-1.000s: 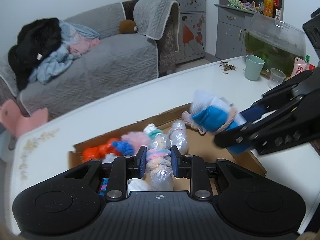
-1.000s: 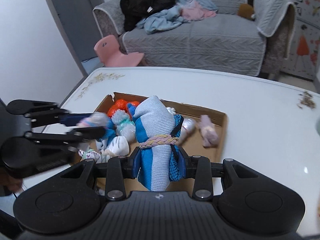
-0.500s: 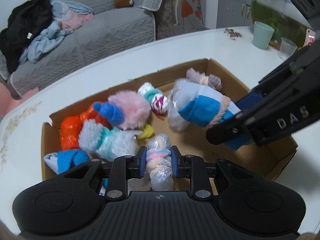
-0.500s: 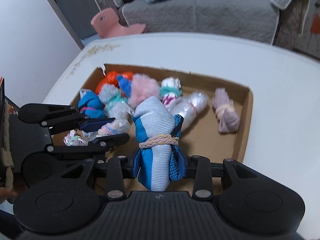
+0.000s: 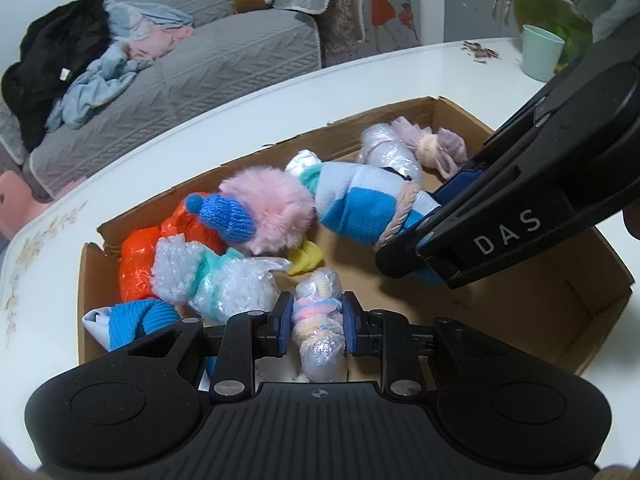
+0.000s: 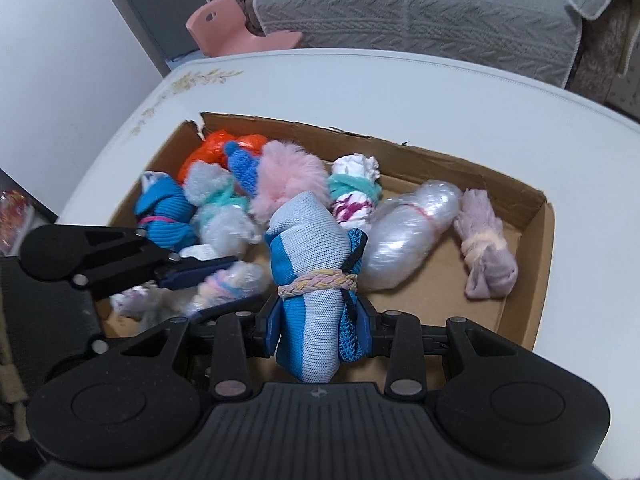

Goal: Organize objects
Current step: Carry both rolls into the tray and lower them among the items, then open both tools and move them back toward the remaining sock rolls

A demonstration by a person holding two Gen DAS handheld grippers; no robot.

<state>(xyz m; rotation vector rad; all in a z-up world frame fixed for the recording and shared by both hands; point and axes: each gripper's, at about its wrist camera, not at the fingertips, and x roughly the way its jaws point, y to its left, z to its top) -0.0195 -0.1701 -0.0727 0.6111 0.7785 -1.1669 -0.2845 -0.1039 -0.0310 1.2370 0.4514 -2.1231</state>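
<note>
Your left gripper (image 5: 316,326) pinches a plastic-wrapped bundle (image 5: 320,332) w/ a pastel band, low over the near-left part of the cardboard box (image 5: 592,308). Your right gripper (image 6: 320,330) pinches a blue-and-white sock roll (image 6: 310,280) tied w/ a braided band, above the box's middle. Box sits on the white table (image 6: 440,92). Inside, left end: orange bag (image 5: 138,260), blue knit hat (image 5: 228,218), pink fluffy ball (image 5: 268,210). Right end: clear wrapped roll (image 6: 408,228) just beside a lilac sock roll (image 6: 484,248). Green cup (image 5: 540,58) stands well apart on the table.
</note>
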